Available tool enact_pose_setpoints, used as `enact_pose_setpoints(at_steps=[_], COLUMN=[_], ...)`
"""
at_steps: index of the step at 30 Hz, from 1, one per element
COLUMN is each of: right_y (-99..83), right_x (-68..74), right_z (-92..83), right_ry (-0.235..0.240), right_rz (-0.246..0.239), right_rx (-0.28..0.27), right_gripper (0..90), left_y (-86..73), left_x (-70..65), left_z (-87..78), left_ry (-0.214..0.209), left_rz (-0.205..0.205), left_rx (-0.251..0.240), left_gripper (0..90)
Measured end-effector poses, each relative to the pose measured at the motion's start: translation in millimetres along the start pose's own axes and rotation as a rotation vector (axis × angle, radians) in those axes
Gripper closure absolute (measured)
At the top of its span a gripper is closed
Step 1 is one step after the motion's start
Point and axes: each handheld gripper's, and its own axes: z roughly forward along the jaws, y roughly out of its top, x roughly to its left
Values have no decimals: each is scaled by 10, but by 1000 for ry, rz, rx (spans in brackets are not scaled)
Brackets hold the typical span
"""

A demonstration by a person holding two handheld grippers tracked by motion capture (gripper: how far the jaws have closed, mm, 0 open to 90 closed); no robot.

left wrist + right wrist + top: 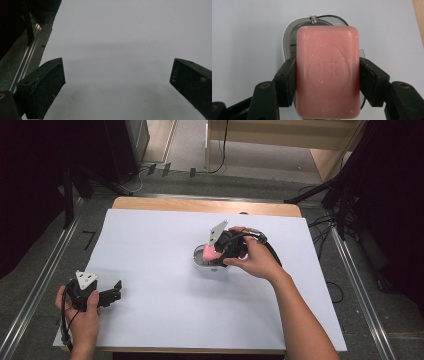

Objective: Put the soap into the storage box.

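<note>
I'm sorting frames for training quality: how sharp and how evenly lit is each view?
High view: soft, dark at both sides, table sheet bright. Left gripper view: hazy sheet with faint shadow bands, open left claw dim. Right gripper view: sharpest, embossed stamp readable on the soap clamped by the right claw.

The high view looks forward and down from above the person's side of the desk, far enough back to take in the whole white sheet and the floor beyond it.

The left gripper view rides low on the left hand-held gripper, near the desk's left edge, and faces across the bare sheet from close above it; that stretch of sheet also lies in the high view.

The right gripper view looks steeply down along the right hand-held gripper, very close to a pink soap bar over a soap dish. The high view shares both near the desk's middle.
</note>
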Motion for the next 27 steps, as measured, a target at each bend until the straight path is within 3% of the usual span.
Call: enact_pose_setpoints(at_steps=[18,24,25,27], right_y=[-29,-26,-18,-9], right_x=[-50,-11,-9,-21], right_z=[93,115,99,65], right_ry=[35,27,28,-1], right_rz=[-4,-24,-20,-3], right_rx=[2,7,-3,-14], right_gripper=[386,379,338,338], left_y=[1,1,1,1], left_x=[4,6,7,7], left_z=[4,6,4,4], left_ry=[-3,-6,-7,-7], left_rz=[-2,-4,-4,-5], left_rx=[1,1,1,1], left_gripper=[1,1,1,1])
